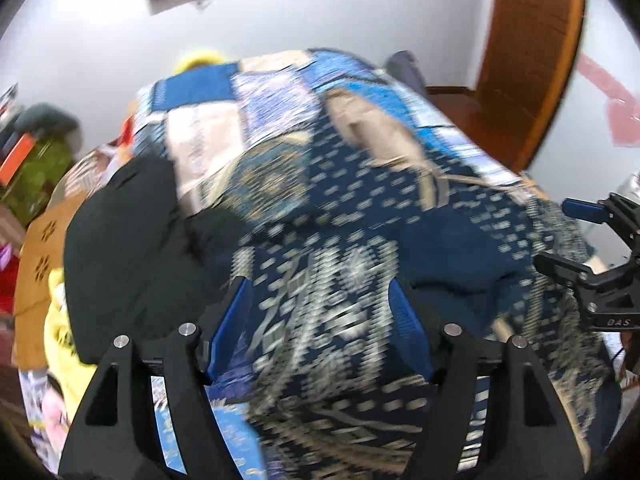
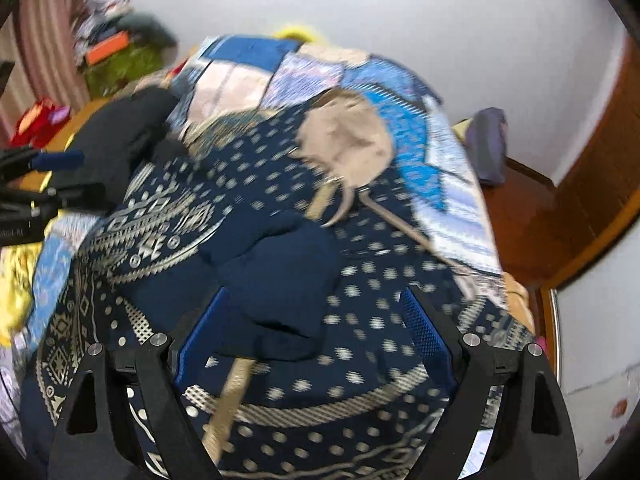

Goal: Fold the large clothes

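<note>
A large navy garment with a cream dot and geometric pattern (image 1: 352,264) lies rumpled over the bed; it fills the middle of the right wrist view (image 2: 280,264) too. A beige patch with drawstrings (image 2: 348,140) lies on its far part. My left gripper (image 1: 320,292) hovers just above the garment, jaws wide apart, nothing between them. My right gripper (image 2: 316,300) is also wide open over a plain navy fold (image 2: 280,280), empty. The right gripper shows at the right edge of the left wrist view (image 1: 592,236), the left gripper at the left edge of the right wrist view (image 2: 44,176).
A blue and white patchwork quilt (image 1: 248,108) covers the bed. A black garment (image 1: 128,240), a tan one (image 1: 36,264) and a yellow one (image 1: 60,328) lie to the left. A wooden door (image 1: 532,60) and wall stand behind. Clutter is piled at the far left (image 2: 116,60).
</note>
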Action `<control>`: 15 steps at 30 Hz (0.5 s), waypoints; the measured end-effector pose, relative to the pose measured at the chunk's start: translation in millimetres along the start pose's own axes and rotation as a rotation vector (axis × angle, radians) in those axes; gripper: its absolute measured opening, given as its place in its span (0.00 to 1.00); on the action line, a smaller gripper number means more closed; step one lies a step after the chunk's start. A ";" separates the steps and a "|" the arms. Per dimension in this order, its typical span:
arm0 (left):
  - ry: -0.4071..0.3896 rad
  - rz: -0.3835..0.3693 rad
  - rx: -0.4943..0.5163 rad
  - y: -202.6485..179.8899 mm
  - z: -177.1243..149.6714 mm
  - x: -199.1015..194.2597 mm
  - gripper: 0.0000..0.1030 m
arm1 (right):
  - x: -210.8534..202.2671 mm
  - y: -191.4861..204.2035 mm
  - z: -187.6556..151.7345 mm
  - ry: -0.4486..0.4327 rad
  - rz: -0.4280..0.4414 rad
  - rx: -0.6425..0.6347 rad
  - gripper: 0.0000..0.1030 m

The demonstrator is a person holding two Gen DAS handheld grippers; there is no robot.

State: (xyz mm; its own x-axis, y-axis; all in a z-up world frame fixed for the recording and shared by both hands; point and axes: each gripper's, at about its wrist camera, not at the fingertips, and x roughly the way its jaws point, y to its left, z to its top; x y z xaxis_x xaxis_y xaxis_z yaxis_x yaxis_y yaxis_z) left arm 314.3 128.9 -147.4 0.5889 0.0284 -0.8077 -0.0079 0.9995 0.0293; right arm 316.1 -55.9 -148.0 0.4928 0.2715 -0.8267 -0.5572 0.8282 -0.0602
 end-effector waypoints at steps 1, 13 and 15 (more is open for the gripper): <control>0.014 0.010 -0.013 8.3 -5.9 4.2 0.67 | 9.0 8.4 1.3 0.020 0.009 -0.026 0.82; 0.161 0.051 -0.074 43.3 -59.6 66.9 0.68 | 75.4 58.2 16.6 0.154 0.062 -0.118 0.65; 0.175 0.051 -0.069 43.6 -65.1 73.6 0.68 | 87.4 61.8 16.4 0.190 0.054 -0.131 0.55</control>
State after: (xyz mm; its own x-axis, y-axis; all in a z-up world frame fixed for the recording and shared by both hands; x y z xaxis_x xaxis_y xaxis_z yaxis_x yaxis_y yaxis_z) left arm 304.7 175.2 -243.8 0.4365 0.0747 -0.8966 -0.0930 0.9950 0.0376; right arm 335.7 27.1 -214.8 0.3325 0.2065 -0.9202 -0.6674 0.7409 -0.0749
